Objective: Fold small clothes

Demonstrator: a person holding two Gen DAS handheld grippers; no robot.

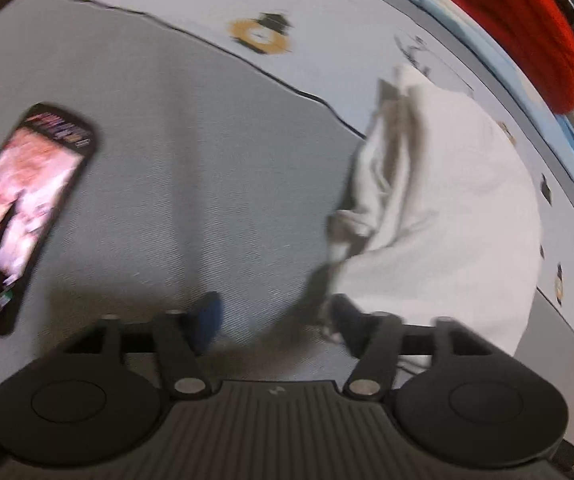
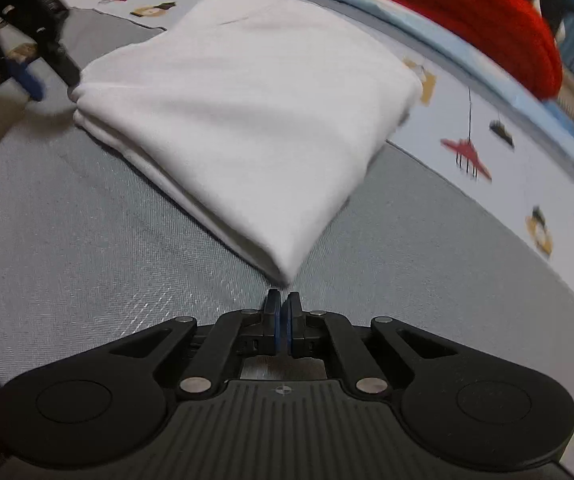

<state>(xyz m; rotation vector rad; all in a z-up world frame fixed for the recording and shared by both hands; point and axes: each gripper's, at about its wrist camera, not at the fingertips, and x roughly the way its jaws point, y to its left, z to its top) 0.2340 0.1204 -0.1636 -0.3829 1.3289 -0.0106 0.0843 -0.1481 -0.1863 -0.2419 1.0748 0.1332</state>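
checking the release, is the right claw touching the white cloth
Apart: the right wrist view shows grey surface between the right claw and the white cloth's near corner.

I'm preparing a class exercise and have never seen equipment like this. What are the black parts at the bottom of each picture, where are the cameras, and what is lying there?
Each picture comes from a camera mounted on a hand-held gripper, looking forward along its two fingers. A person holds one in each hand; there is no robot arm. The left gripper stands open, empty, beside a folded white garment on a grey cloth surface. A phone with a lit screen lies to its left. The right gripper has a slight gap between its fingers and holds nothing, just short of the garment's nearest corner. Something red lies behind.
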